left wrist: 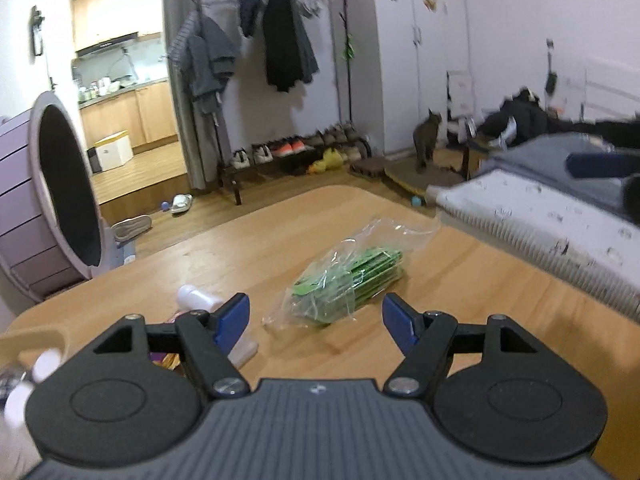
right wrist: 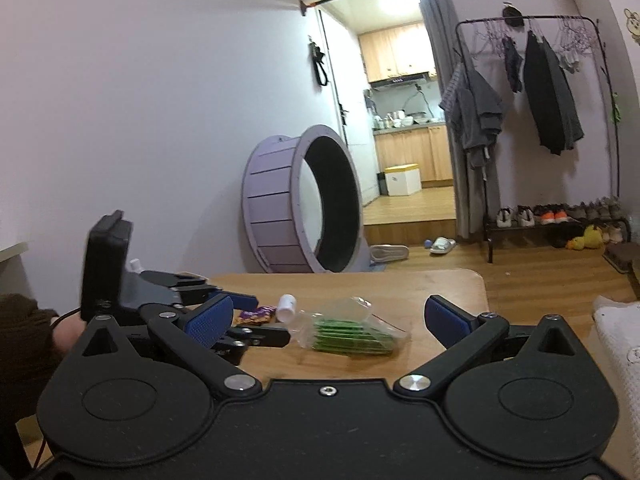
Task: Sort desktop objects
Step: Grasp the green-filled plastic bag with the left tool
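Observation:
A clear plastic bag of green packets (left wrist: pixel 348 280) (right wrist: pixel 352 334) lies in the middle of the wooden table (left wrist: pixel 460 280). My left gripper (left wrist: pixel 316 322) is open just short of the bag, its blue pads either side of the bag's near end. A small clear bottle with a white cap (left wrist: pixel 200 298) (right wrist: pixel 287 307) lies left of the bag, beside a purple snack wrapper (right wrist: pixel 256 315). My right gripper (right wrist: pixel 328 318) is open above the table, nothing between its fingers. The left gripper's body (right wrist: pixel 168 292) shows at the left of the right wrist view.
A white bed edge (left wrist: pixel 540 236) borders the table on the right. A purple cat wheel (right wrist: pixel 304 200) stands on the floor beyond the table. A clothes rack (left wrist: pixel 276 60) with shoes below stands at the back, and a cat (left wrist: pixel 428 136) is on the floor.

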Available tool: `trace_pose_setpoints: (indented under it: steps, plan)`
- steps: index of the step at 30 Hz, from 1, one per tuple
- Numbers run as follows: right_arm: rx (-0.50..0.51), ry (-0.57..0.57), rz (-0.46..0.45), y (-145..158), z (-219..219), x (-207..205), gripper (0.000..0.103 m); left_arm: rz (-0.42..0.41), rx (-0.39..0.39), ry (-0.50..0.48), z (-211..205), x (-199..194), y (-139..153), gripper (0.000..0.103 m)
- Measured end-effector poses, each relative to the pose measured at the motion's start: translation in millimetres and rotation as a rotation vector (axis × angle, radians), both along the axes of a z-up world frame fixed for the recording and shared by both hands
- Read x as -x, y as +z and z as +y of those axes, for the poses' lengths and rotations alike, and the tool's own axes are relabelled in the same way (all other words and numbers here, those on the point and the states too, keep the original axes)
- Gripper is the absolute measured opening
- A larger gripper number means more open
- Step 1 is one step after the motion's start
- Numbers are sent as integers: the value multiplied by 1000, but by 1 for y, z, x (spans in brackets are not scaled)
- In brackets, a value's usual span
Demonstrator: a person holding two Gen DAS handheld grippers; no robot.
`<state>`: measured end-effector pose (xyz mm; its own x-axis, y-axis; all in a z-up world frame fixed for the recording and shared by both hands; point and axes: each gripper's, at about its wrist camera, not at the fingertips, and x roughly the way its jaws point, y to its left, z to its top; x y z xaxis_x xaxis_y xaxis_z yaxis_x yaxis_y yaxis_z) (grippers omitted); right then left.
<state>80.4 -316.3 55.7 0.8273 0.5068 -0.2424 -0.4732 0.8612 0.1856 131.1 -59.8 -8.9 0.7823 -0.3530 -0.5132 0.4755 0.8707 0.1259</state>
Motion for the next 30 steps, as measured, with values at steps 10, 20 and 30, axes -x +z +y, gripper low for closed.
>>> trace_pose_setpoints:
  steps: [10, 20, 30]
  plan:
    - [-4, -79, 70, -9, -7, -17, 103, 47, -110, -105, -28, -36, -19, 72]
    - [-6, -28, 77, -10, -6, -14, 103, 106, -139, -136, -37, -61, -28, 67]
    - [-39, 42, 60, -3, -4, -6, 103, 103, -44, -106, -24, -42, -19, 18]
